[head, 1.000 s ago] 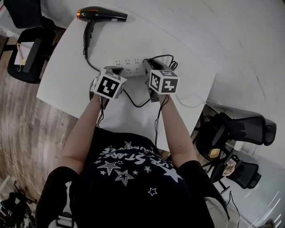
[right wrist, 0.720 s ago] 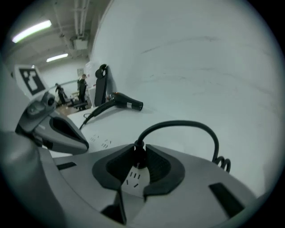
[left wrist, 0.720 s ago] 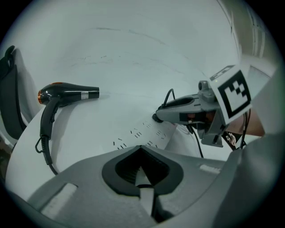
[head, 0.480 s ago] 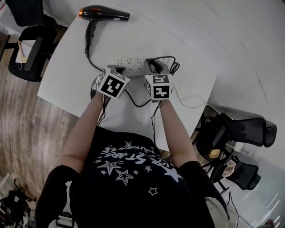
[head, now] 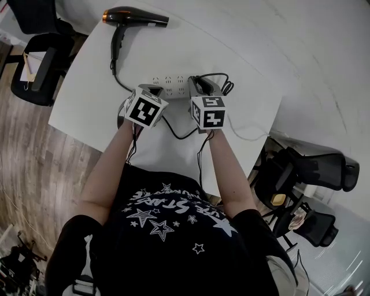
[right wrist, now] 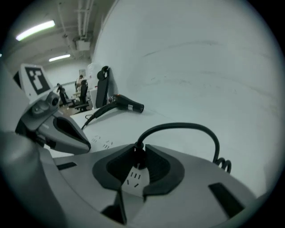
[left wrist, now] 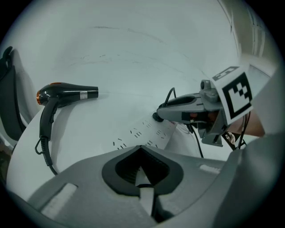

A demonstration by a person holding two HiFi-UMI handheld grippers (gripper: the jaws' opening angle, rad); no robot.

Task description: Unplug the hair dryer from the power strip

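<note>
A black hair dryer (head: 134, 17) lies at the far left of the white table (head: 248, 52); it also shows as the hair dryer (left wrist: 67, 94) and hair dryer (right wrist: 127, 103). Its cord (right wrist: 187, 127) loops to a black plug (right wrist: 139, 156) seated in the white power strip (head: 170, 85). My right gripper (right wrist: 139, 149) is shut on that plug, and its jaws have just been closing on it. My left gripper (left wrist: 141, 149) is shut, its tips over the near end of the power strip (left wrist: 147, 133). The right gripper (left wrist: 160, 115) reaches in from the right.
Black office chairs stand off the table's left edge (head: 37, 63) and at the right (head: 312, 167). A thin white cord (head: 248, 136) trails off the table's right side. Wooden floor lies to the left. People stand far off (right wrist: 80, 89).
The right gripper has rolled about its own axis, so its marker cube shows different faces. Both hands have stayed in place, and the plug still sits in the strip.
</note>
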